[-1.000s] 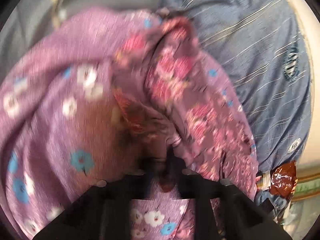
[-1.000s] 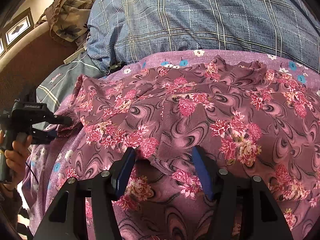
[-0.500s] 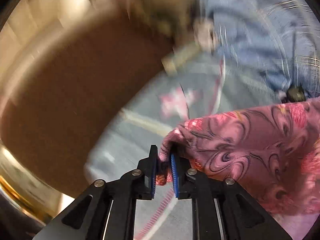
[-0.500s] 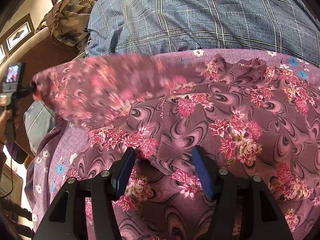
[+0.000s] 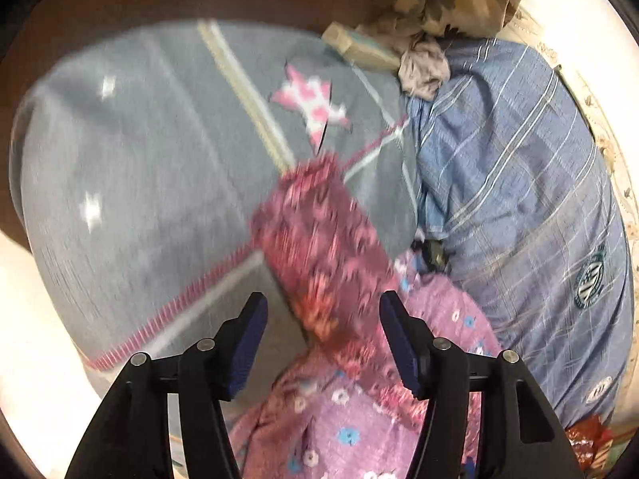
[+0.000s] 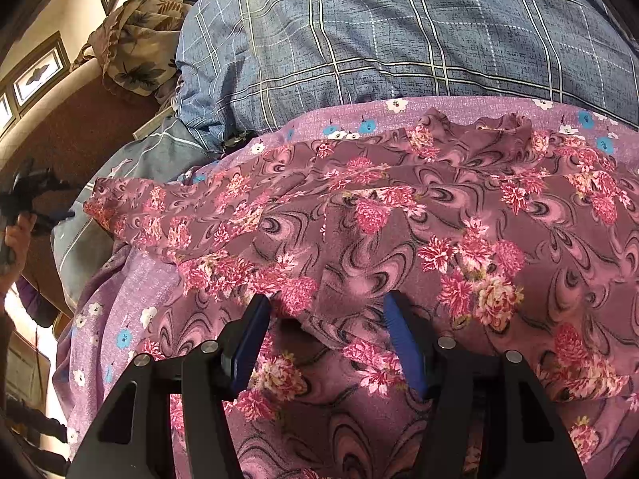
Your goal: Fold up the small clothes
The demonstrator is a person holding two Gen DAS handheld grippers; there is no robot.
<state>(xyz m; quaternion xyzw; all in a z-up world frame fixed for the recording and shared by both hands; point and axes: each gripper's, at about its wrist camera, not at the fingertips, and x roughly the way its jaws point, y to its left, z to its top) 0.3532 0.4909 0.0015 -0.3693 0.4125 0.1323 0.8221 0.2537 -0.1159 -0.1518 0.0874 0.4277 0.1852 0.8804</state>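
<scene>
A mauve garment with pink flowers and dark swirls [image 6: 399,239] lies spread on a lilac cloth with small blue and white flowers [image 6: 131,291]. Its left corner stretches out over a grey pillow. In the left wrist view that corner [image 5: 319,239] is blurred and lies ahead of my open, empty left gripper [image 5: 321,339]. My right gripper [image 6: 325,339] is open, its blue pads either side of a fold of the garment, not closed on it. The left gripper shows small at the left edge of the right wrist view [image 6: 24,199].
A grey pillow with a pink star [image 5: 159,159] lies left. A blue plaid blanket [image 6: 399,40] is bunched behind the garment. A brown leaf-print cloth [image 6: 135,48] sits on the brown headboard [image 6: 80,127]. A shiny red wrapper [image 5: 591,443] lies at the bed's right edge.
My left gripper pulled the garment's corner out to the left, then opened and let it drop. The corner now lies flat over the pillow. The right gripper has not moved.
</scene>
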